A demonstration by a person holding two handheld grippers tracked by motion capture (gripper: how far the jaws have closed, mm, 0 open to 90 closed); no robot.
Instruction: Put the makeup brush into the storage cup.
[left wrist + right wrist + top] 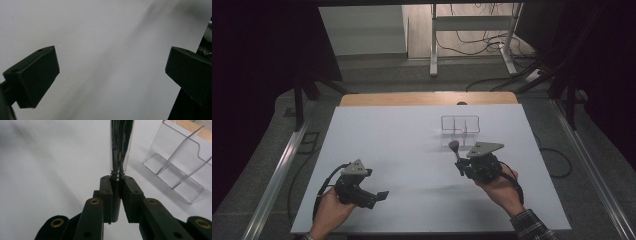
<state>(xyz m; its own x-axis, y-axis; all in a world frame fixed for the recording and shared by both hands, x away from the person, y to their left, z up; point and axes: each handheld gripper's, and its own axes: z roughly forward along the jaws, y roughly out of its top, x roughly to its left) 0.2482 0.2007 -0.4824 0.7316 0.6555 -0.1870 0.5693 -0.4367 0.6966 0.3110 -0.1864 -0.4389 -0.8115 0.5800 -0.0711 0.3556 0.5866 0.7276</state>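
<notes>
- My left fingers [382, 194] rest low over the bench [402, 150], near its front edge and toward the front left corner; in the left gripper view they stand wide apart [32, 77] with nothing between them, bare white surface behind.
- The grey three-cornered plate on that gripper faces up, and its cable loops back along my left hand [329, 210].
- The middle of the bench, between my two hands, carries only a faint shadow.
- My right fingers [460, 169] are closed tight on the handle of a metal spoon [455, 149]. In the right gripper view the pads [107, 192] pinch the narrow ringed end of the polished handle [121, 147], which rises straight up out of the frame.
- In the high view the spoon stands nearly upright, bowl end up, over the right half of the bench, just in front of the clear holder.
- The clear plastic holder [460, 125] sits toward the back edge, right of centre, with a divider splitting it into compartments [175, 167]. The spoon is apart from it.
- I can read no brand, label or writing on the spoon, holder, bench or grippers.
</notes>
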